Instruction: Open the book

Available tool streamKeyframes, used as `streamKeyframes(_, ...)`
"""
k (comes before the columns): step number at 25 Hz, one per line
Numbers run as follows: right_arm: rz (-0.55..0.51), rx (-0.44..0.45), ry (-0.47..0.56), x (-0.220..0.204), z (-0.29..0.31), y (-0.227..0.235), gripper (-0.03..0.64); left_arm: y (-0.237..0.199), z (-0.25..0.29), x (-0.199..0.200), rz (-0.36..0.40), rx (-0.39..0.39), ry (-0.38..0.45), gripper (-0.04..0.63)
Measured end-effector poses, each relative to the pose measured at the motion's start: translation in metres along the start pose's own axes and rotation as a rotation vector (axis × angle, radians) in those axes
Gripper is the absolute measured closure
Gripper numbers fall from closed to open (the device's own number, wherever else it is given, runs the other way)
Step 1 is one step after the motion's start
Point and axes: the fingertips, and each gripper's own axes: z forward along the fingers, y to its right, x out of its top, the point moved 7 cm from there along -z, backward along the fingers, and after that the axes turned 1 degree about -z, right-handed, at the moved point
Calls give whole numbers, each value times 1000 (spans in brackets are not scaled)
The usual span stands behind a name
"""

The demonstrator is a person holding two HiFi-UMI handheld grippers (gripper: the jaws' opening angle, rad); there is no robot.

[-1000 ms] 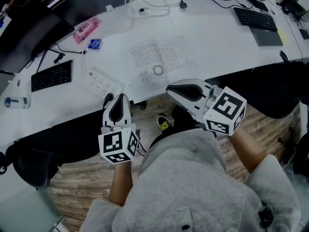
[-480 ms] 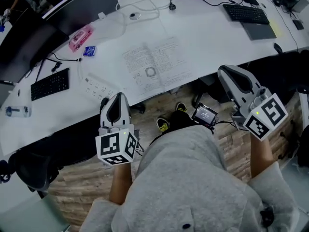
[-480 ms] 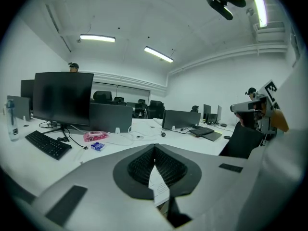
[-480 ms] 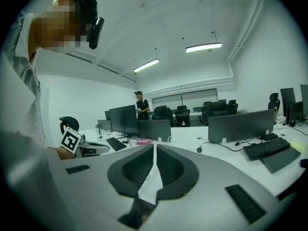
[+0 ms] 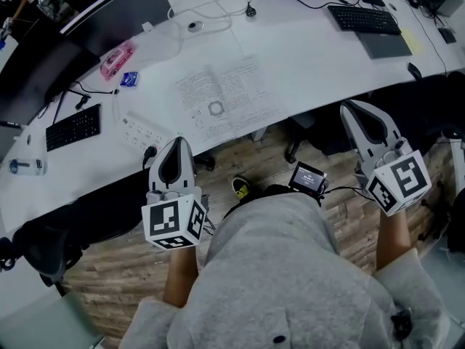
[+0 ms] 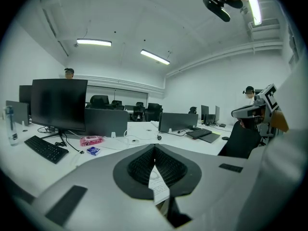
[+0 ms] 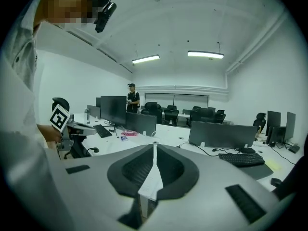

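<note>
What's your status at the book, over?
Left gripper, right gripper: jaws together, both empty, clear of the book. Book lies open. Nothing on its pages.

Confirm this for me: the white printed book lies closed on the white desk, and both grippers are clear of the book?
Not quite. The white printed book lies open, with two pages of print facing up, as the head view shows. The rest stands: it is on the white desk, and the left gripper and right gripper are both clear of the book.
</note>
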Motion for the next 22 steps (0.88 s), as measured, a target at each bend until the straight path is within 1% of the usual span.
streamKeyframes(2,3,-8,4,-1,-9,9,578,11,-3,0,-3,5,-2,586)
streamKeyframes(5,47,-1,21,-5,-23,17,578,31,-9,2,-3,6,-3,584)
streamKeyframes(14,150,13,54,-30,-65,23,577,98,-33,-2,8,-6,-4,585)
streamKeyframes(22,182,48,80,-49,-90,26,578,135,-57,-10,5,17,17,585)
